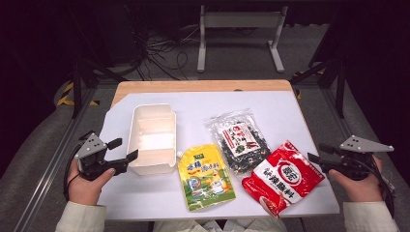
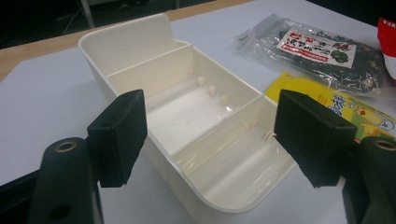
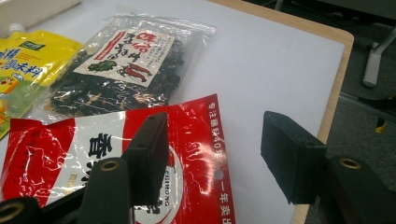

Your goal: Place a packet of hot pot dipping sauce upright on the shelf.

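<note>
A white box (image 1: pixel 151 138) with three compartments stands at the left of the table; its inside (image 2: pixel 196 121) is bare. To its right lie a yellow spouted pouch (image 1: pixel 205 176), a clear bag of dark dried food (image 1: pixel 239 140) and a red packet (image 1: pixel 283 178). My left gripper (image 1: pixel 122 151) is open beside the box's left front corner, its jaws either side of the box's near end (image 2: pixel 210 140) without touching it. My right gripper (image 1: pixel 319 153) is open just right of the red packet (image 3: pixel 187 154), nothing between its jaws.
A white sheet (image 1: pixel 270 108) covers the wooden table (image 1: pixel 193 86), whose right edge (image 3: pixel 338 70) lies close to my right gripper. Beyond the table stand a grey metal frame (image 1: pixel 239 29) and loose cables on the floor.
</note>
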`<state>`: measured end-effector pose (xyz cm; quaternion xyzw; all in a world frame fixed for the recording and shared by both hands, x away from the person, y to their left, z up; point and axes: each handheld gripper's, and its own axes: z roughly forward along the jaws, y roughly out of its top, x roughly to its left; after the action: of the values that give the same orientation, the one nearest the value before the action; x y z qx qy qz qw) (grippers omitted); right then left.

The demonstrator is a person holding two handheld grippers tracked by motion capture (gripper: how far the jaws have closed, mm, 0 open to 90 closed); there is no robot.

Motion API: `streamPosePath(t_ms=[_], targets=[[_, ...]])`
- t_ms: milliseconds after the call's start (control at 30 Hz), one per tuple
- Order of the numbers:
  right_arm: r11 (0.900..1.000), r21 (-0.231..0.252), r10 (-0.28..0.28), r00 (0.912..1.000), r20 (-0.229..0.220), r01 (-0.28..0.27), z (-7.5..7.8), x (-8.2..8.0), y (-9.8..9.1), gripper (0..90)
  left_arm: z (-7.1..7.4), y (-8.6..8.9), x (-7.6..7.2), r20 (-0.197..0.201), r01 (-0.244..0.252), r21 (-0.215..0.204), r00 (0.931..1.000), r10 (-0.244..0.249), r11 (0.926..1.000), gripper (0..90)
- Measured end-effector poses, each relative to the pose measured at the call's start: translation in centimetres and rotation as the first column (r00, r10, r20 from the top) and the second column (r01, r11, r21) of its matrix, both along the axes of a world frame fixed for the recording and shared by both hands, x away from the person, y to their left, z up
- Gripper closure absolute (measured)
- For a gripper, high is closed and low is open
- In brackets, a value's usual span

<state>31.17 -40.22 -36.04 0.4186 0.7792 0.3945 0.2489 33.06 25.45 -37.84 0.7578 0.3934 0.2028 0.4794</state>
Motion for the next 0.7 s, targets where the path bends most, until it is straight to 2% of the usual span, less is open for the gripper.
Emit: streamPosePath(t_ms=[167,333,367,467,567,700], targets=[[0.9998,0.002,0.019,0.9996,-0.021,-0.019,-0.1,0.0,0.2,40.5,0.2,-0.3,-0.1,0.007,0.006,0.009,1.0000,-0.006,0.9999,26.4],[0.9999,-0.005,0.015,0.9989,-0.044,-0.015,-0.2,0.0,0.4,36.4,0.4,-0.6,-0.3,0.009,0.009,0.020,0.9999,-0.009,0.9998,25.3],[0.9998,-0.010,0.017,0.9980,-0.060,-0.018,-0.3,0.0,0.5,35.7,0.5,-0.7,-0.3,0.012,0.011,0.021,0.9999,-0.011,0.9997,25.3],[0.9995,-0.025,0.017,0.9974,-0.070,-0.019,-0.4,-0.1,0.7,34.6,0.6,-0.8,-0.3,0.014,0.020,0.033,0.9997,-0.021,0.9993,25.1],[0.9998,-0.017,0.012,0.9952,-0.097,-0.014,-0.6,-0.1,0.8,32.1,0.5,-0.9,-0.3,0.009,0.028,0.059,0.9996,-0.028,0.9979,25.1],[0.9996,-0.025,0.008,0.9910,-0.134,-0.012,-0.9,0.0,0.9,31.6,0.5,-1.1,-0.3,0.006,0.037,0.068,0.9993,-0.038,0.9970,25.1]])
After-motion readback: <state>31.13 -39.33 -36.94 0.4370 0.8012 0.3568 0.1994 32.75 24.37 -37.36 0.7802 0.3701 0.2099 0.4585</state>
